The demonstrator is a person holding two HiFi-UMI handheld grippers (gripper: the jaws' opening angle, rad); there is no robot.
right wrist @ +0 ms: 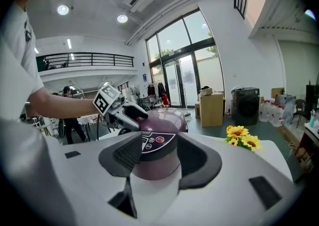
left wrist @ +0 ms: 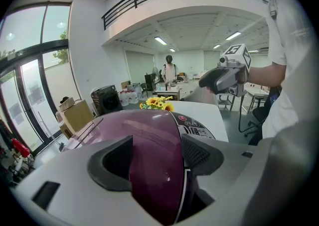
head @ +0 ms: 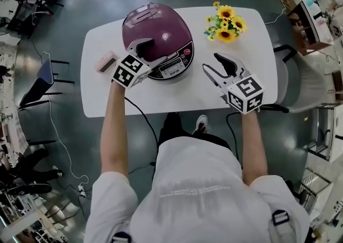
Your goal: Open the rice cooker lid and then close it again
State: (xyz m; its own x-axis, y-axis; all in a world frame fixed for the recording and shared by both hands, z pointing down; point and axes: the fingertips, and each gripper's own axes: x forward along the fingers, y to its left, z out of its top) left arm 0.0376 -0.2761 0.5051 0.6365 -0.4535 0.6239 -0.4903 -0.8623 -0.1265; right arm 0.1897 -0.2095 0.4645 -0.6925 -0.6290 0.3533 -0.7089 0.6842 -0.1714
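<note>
The left tongs [head: 147, 52] are spread wide and lie over the front of the rice cooker's [head: 161, 28] domed lid [left wrist: 149, 135]. Its glossy purple surface fills the gap between the two pads, and neither pad visibly squeezes it. The right tongs [head: 217, 70] are also spread and hold nothing. They hover over the white tabletop [head: 214, 100] just right of the rice cooker, aimed at its control panel [right wrist: 149, 143]. The rice cooker sits toward the far middle of the tabletop with its lid shut. A bunch of sunflowers [head: 226, 22] lies to the right of the rice cooker, and a small pink object [head: 106, 61] lies just to its left. The lid looks rigid and hinged at the back, but its rounded shell is smooth and likely slippery, so a pinch on the dome would probably slide off. The front lip or latch above the panel seems the better place to press or lift. The body looks fairly heavy, yet it might shift on the smooth tabletop.
</note>
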